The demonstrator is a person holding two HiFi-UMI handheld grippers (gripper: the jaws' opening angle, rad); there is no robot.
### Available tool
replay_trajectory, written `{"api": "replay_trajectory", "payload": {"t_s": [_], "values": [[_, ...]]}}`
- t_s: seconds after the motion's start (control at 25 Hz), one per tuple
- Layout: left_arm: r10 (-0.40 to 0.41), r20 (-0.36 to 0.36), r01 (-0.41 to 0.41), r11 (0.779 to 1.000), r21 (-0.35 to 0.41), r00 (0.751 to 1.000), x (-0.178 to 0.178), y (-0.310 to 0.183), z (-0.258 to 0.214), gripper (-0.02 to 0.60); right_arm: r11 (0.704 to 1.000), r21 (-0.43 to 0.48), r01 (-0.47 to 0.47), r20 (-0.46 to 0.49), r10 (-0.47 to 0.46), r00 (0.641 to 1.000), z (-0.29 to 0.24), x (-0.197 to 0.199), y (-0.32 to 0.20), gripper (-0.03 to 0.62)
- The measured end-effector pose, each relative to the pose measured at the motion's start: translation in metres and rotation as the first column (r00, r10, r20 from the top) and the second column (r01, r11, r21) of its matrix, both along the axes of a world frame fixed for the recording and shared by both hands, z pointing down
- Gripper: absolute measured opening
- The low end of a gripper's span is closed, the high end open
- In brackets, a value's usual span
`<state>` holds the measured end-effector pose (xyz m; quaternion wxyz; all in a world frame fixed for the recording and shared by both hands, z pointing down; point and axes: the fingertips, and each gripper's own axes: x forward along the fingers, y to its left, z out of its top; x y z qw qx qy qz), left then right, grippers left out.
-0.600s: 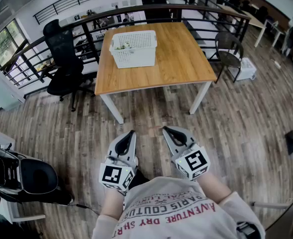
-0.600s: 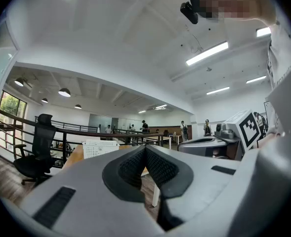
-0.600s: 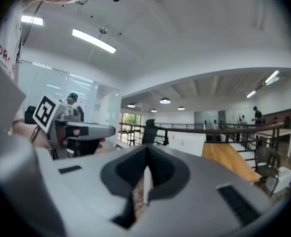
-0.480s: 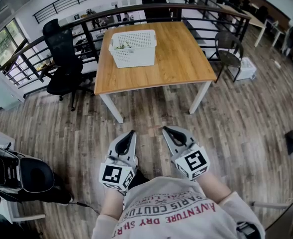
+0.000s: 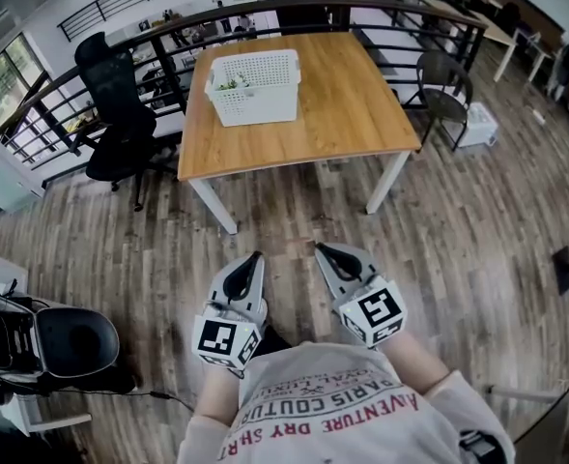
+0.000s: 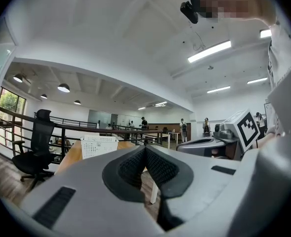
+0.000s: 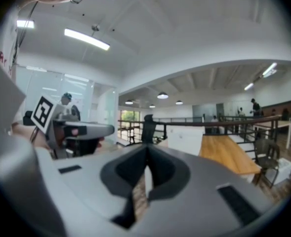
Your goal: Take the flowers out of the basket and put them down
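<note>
- The left hand-held gripper [image 5: 254,259] and the right hand-held gripper [image 5: 321,250] are hanging side by side close in front of the person's chest. Both are over the wooden floor [image 5: 439,240] and pointing roughly level toward the counter [image 5: 342,114].
- Each gripper's own view is showing its two dark pads meeting at the tips with nothing between them, so both are closed and carrying nothing.
- The white basket [image 5: 260,112] is sitting on the far left part of the counter, well apart from both grippers. A bit of green, most likely the flowers [image 5: 230,86], is showing inside at its left end.
- Compared with half a second ago, the counter and basket are sitting slightly higher and further left in the head view. The two grippers are keeping the same place before the body, so the camera seems to be shifting rather than the hands reaching.
- For the task, nothing is getting under way yet. The flowers are lying untouched in the basket, and the person is still needing to close the gap to the counter and open a gripper before any grasp.
</note>
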<state>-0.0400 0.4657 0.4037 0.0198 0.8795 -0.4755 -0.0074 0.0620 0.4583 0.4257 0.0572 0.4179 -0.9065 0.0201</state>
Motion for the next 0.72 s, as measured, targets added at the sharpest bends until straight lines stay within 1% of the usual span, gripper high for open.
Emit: {"api": "replay_trajectory", "payload": {"t_s": [0.2,0.36,0.56,0.64,0.72], "values": [[-0.003,-0.010,0.003,1.000,-0.019,1.000,-0.002,-0.010,0.003,0.015,1.000,-0.030,0.008,-0.003,-0.008,1.000,0.007,-0.002,-0.011,0.030],[-0.006,-0.020,0.005,1.000,-0.028,1.000,-0.011,-0.031,0.013,0.015,1.000,-0.027,0.015,-0.008,-0.016,1.000,0.020,-0.013,-0.032,0.030],[0.014,-0.027,-0.015,0.999,-0.047,1.000,-0.030,-0.071,0.025,0.015,0.998,-0.059,-0.002,-0.043,0.000,0.999,0.037,-0.033,-0.071,0.031],[0.014,-0.044,-0.016,0.998,-0.058,0.999,-0.043,-0.095,0.027,0.015,0.998,-0.067,-0.004,-0.070,-0.001,0.998,0.039,-0.046,-0.093,0.030],[0.014,-0.060,-0.017,0.998,-0.063,0.998,-0.058,-0.126,0.024,0.015,0.997,-0.073,-0.006,-0.078,0.001,0.997,0.036,-0.060,-0.120,0.031]]}}
